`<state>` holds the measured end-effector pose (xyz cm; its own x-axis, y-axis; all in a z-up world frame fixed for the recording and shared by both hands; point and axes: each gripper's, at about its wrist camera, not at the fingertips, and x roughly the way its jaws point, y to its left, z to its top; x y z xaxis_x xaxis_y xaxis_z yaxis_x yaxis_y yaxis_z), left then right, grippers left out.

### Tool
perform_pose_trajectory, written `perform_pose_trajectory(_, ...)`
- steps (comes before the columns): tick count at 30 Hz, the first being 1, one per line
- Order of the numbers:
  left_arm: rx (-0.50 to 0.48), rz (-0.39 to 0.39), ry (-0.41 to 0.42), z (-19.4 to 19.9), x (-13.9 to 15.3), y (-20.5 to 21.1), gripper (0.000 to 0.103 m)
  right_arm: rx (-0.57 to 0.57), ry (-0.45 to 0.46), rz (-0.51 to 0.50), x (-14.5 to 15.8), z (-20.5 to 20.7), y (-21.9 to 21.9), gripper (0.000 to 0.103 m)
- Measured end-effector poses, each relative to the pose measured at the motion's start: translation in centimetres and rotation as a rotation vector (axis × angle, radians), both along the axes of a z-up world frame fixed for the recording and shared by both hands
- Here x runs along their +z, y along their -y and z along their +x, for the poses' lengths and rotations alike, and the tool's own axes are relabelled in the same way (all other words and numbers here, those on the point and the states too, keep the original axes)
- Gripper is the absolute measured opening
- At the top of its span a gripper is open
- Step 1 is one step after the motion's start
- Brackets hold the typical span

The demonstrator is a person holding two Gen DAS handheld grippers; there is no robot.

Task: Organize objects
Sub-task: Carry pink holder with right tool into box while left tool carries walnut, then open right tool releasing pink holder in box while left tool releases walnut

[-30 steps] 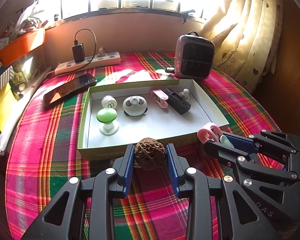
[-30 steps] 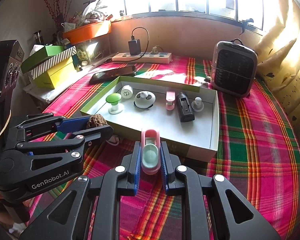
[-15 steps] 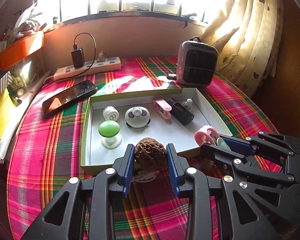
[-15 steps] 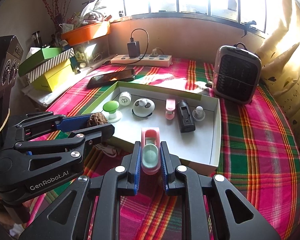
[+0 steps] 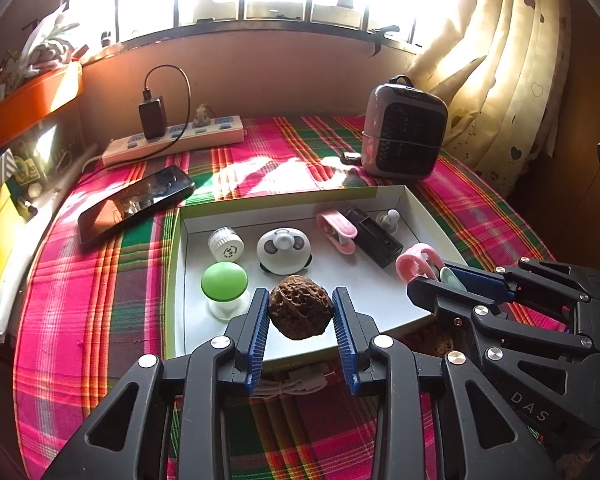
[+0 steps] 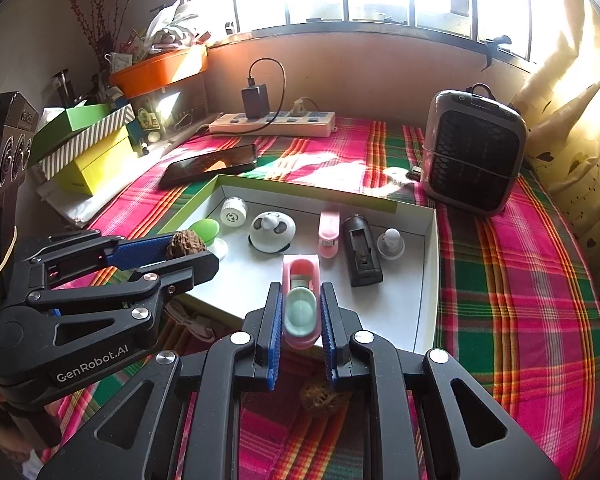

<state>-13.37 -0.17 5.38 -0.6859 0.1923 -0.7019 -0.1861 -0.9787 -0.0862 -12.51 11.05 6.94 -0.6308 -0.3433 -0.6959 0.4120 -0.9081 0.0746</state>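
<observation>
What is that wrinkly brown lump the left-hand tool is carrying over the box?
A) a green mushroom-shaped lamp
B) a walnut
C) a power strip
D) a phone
B: the left gripper has its jaws closed on a ridged brown walnut, held above the white box.

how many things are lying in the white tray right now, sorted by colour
In the white tray, not counting the two held items:
white: 3 (round cap, panda-face piece, small knob)
green: 1 (green-topped knob)
pink: 1 (pink clip)
black: 1 (black block)
total: 6
</observation>
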Motion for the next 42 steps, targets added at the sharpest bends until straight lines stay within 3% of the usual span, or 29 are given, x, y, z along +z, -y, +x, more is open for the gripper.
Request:
perform_pose_trajectory(21,0.001,-0.014,0.063,-3.4,-2.2,-0.1,0.030,0.018,0.078,0.015,-1.9,-4.2,0.8,0.018)
perform_pose_trajectory(42,0.007,-0.027,0.121,-5.4,-4.1,0.1,0.030,0.028,0.118,0.067,-3.9,-6.0,1.5,0.018)
